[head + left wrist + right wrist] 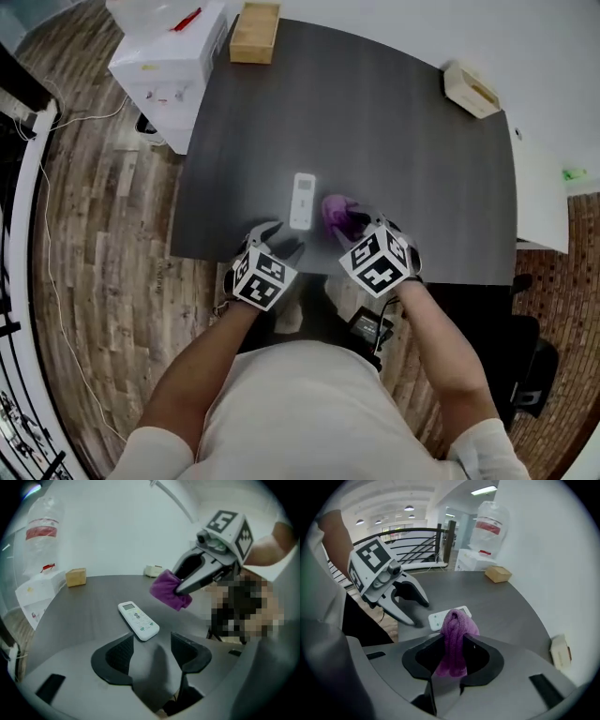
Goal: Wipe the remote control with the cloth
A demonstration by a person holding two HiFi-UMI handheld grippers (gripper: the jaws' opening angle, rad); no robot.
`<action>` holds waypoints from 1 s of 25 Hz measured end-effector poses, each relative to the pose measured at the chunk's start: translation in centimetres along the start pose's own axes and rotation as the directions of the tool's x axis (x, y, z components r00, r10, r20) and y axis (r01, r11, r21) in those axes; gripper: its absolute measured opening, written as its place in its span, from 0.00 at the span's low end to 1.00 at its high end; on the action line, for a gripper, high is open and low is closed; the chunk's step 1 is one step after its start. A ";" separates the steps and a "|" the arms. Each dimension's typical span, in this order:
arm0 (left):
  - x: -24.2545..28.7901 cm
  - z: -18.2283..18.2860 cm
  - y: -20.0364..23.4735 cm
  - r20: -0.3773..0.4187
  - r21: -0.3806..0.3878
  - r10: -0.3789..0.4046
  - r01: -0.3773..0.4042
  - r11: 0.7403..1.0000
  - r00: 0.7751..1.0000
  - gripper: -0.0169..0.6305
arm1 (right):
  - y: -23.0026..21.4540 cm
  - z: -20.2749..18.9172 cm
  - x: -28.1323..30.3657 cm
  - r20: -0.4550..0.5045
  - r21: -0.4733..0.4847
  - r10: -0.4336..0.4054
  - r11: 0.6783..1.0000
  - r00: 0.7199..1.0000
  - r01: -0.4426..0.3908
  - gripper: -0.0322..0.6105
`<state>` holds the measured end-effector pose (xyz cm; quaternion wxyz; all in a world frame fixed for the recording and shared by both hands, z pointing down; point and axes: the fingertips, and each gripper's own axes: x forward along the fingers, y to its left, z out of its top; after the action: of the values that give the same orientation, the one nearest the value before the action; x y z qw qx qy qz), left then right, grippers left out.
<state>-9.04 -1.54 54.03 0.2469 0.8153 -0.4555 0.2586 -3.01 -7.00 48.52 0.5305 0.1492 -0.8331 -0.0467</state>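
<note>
Over the surface [394, 131], a limp cloth [454, 620] is clamped in the right hand-held gripper [454, 645]; the left hand-held gripper [152, 644] is held open, empty. The light, slick remote control [138, 619] is likely best pinned by its sides.

This looks to me like an office or lab floor rather than a home. The dark grey surface [394, 131] stands by a plain white wall [117, 527] on wood-plank flooring [103, 244], where loose cables [49, 262] trail. Beside it is a white water dispenser [169, 56] topped with a clear bottle [490, 524]. Past a black railing [417, 541] I see a wide hall with rows of ceiling lights [408, 508].
</note>
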 end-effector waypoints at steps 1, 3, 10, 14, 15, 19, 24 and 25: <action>0.4 0.0 0.1 -0.015 0.017 0.005 -0.005 1.000 1.000 0.40 | -0.6 0.4 0.9 -0.016 -0.032 0.015 0.999 1.000 -0.015 0.23; 1.1 0.1 0.1 -0.038 0.028 0.010 -0.009 1.000 0.999 0.40 | -1.9 1.6 2.5 -0.038 -0.088 0.036 0.995 0.999 -0.039 0.23; 3.1 -0.3 0.7 -0.131 0.122 0.010 0.006 0.992 0.991 0.40 | -4.4 6.3 8.2 -0.111 -0.295 0.067 0.950 0.992 -0.097 0.23; 3.8 -0.5 1.1 -0.161 0.125 0.010 0.011 0.992 0.987 0.40 | -1.2 6.1 8.4 -0.142 -0.354 0.159 0.914 0.977 -0.200 0.23; 3.8 -0.5 1.1 -0.161 0.129 0.006 0.015 0.992 0.987 0.40 | -0.2 5.9 8.1 -0.143 -0.356 0.187 0.906 0.972 -0.227 0.23; 3.8 -0.7 1.2 -0.151 0.133 0.002 0.019 0.991 0.988 0.40 | 1.7 5.2 7.2 -0.147 -0.333 0.234 0.903 0.961 -0.271 0.23; 3.9 -0.7 1.3 -0.153 0.119 0.005 0.014 0.993 0.988 0.40 | 3.5 4.5 5.9 -0.145 -0.291 0.278 0.905 0.950 -0.310 0.23; 4.0 -0.7 1.3 -0.152 0.118 0.005 0.013 0.993 0.988 0.40 | 4.0 4.2 5.7 -0.143 -0.287 0.281 0.906 0.949 -0.312 0.22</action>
<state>-8.54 -4.16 57.31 0.2326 0.8073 -0.4173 0.3463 -9.83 -5.23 52.64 0.5885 -0.0610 -0.8015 -0.0865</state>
